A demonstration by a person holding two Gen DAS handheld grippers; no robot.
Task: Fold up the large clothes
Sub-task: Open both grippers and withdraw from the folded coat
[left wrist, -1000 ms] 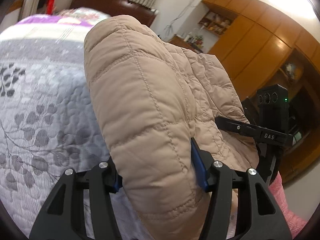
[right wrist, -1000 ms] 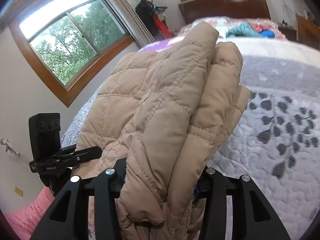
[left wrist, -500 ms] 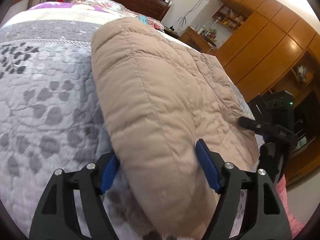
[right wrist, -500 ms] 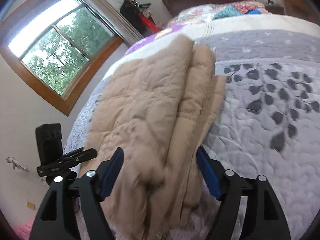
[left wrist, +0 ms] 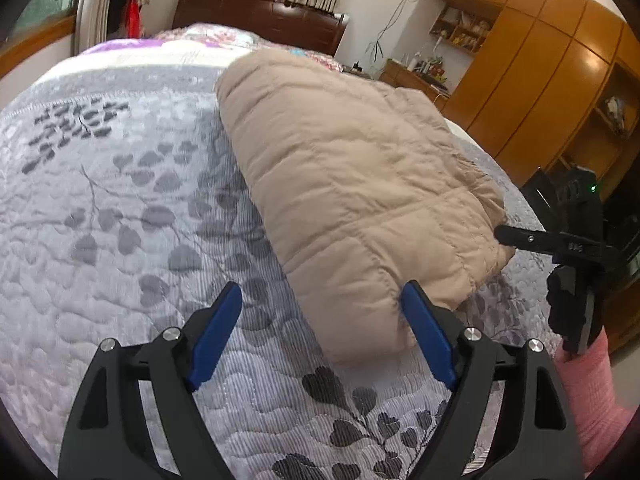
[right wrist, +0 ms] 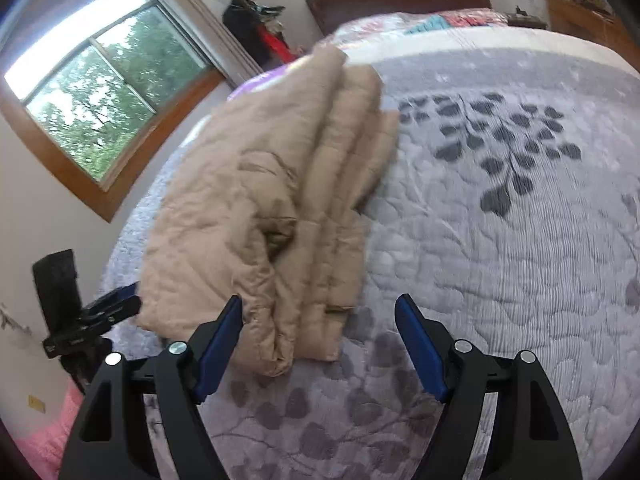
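Folded tan quilted puffer jacket (left wrist: pixel 352 200) lies flat on the bed with the grey leaf-print quilted bedspread (left wrist: pixel 120 240), free of both tools

Left gripper (left wrist: pixel 320 340): blue-padded fingers (left wrist: pixel 216 336) spread wide, nothing between them; jacket's near corner sits at 1 o'clock, just beside the right-hand pad, contact unclear

Right gripper (right wrist: pixel 320 344): fingers (right wrist: pixel 418 348) spread wide, empty; jacket's layered edge (right wrist: pixel 288 208) at 11 o'clock, near end just beside the left-hand pad

Surface: bedspread under both tools, grey leaf motifs, a purple and white band toward the far end

Room, left view: dark wooden headboard (left wrist: pixel 260 12) at 12 o'clock, orange-brown wooden wardrobe wall (left wrist: pixel 540 60) at 2 o'clock, right gripper's black body at 3 o'clock above a pink sleeve (left wrist: pixel 592 400)

Room, right view: wood-framed window with green trees outside (right wrist: pixel 100 92) at 10 o'clock, dark clothes rack (right wrist: pixel 252 28) at 12 o'clock, teal and red clothes (right wrist: pixel 444 22) at the bed's far end, slightly blurred
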